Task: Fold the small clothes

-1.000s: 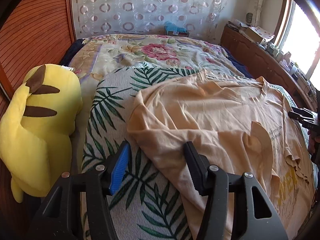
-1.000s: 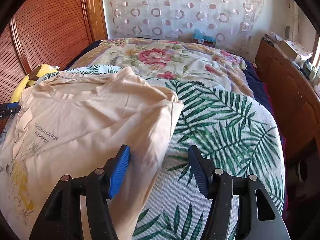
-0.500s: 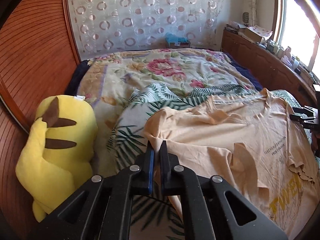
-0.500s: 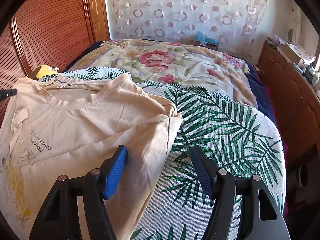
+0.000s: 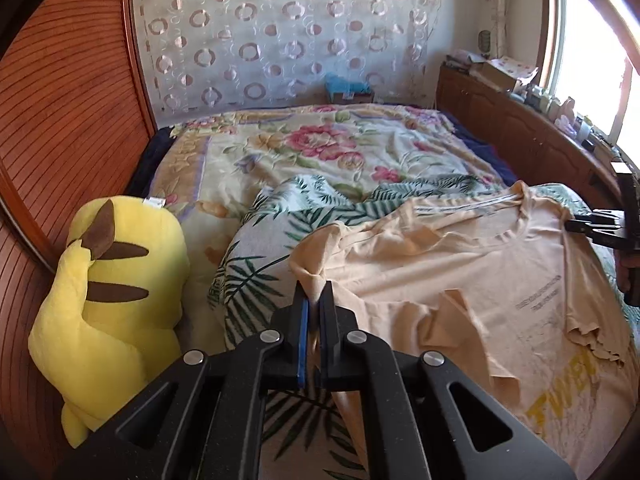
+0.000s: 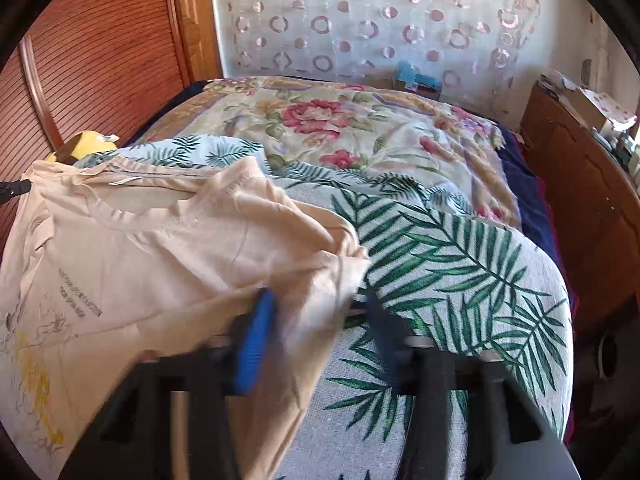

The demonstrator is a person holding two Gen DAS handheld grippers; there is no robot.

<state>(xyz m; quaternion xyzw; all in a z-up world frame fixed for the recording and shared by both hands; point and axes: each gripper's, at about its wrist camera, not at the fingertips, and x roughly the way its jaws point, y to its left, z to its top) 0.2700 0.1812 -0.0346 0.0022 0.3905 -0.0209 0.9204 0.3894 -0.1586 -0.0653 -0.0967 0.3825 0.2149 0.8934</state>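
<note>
2 grippers are set at the peach T-shirt (image 5: 460, 280), which is spread print-up on the palm-leaf blanket (image 6: 460, 264) on the bed. Left gripper (image 5: 314, 300) is clamped fully on the sleeve corner nearest the yellow plush (image 5: 108, 300); a pinch of cloth is seen bunched between the pads. Right gripper (image 6: 316, 320) is blurred, its jaws closing around the opposite sleeve edge, cloth between them, not yet pinched. Fabric is judged light, limp, wrinkle-prone; sleeve or shoulder seams are best taken, both sides lifted evenly. Versus 1 s ago: left jaws were wide open beside the sleeve, right jaws were wider, and the collar side is now rucked toward the plush.
</note>
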